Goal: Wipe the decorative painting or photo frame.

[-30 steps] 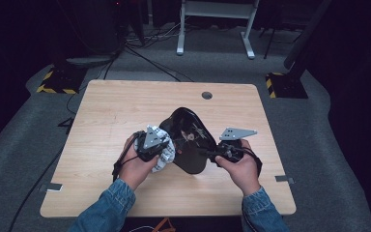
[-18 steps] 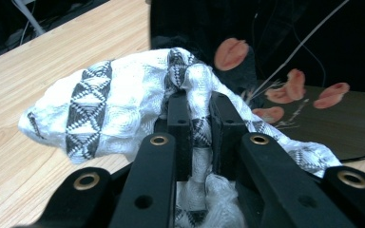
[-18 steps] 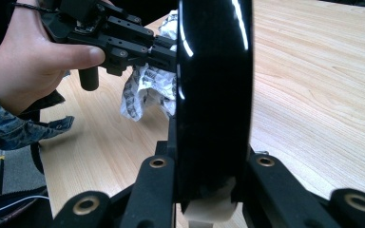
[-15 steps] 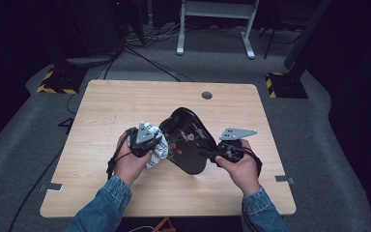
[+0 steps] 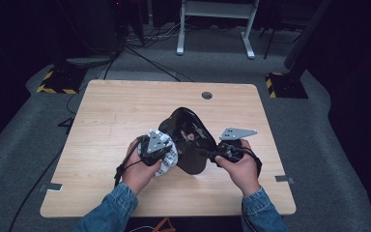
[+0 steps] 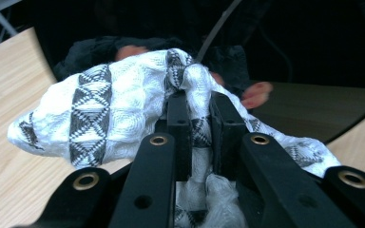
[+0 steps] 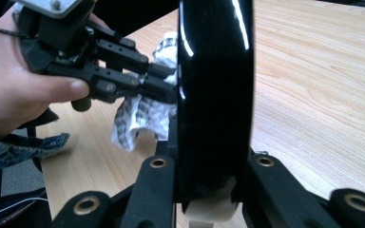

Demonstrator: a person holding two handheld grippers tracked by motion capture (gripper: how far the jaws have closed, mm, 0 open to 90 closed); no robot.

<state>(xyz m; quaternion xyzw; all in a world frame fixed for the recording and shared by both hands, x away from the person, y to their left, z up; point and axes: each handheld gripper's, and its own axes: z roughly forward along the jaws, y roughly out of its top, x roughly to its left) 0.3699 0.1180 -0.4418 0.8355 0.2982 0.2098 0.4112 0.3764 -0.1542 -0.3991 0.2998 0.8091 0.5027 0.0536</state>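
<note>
A glossy black plate (image 5: 188, 137) stands tilted on edge over the wooden table (image 5: 111, 116). My right gripper (image 5: 207, 153) is shut on its rim, and in the right gripper view the plate (image 7: 216, 85) rises edge-on between the jaws of that gripper (image 7: 211, 156). My left gripper (image 5: 168, 146) is shut on a bunched white cloth with a grey pattern (image 5: 168, 158) and holds it against the plate's left face. In the left gripper view the cloth (image 6: 119, 104) is pinched between the left gripper's (image 6: 200, 102) fingers, with the plate's dark face (image 6: 313, 114) behind it. The right gripper view also catches the left gripper (image 7: 164, 85) and cloth (image 7: 135, 116).
A round cable hole (image 5: 206, 95) sits near the table's far edge. Beyond the table stand a white frame (image 5: 212, 29) and two yellow-and-black striped bases (image 5: 53, 82) (image 5: 280, 82), with cables on the grey floor. Bare tabletop lies to the left and far side.
My left gripper with the cloth slid left away from the plate, then came back right against it. The right hand and the plate have kept still.
</note>
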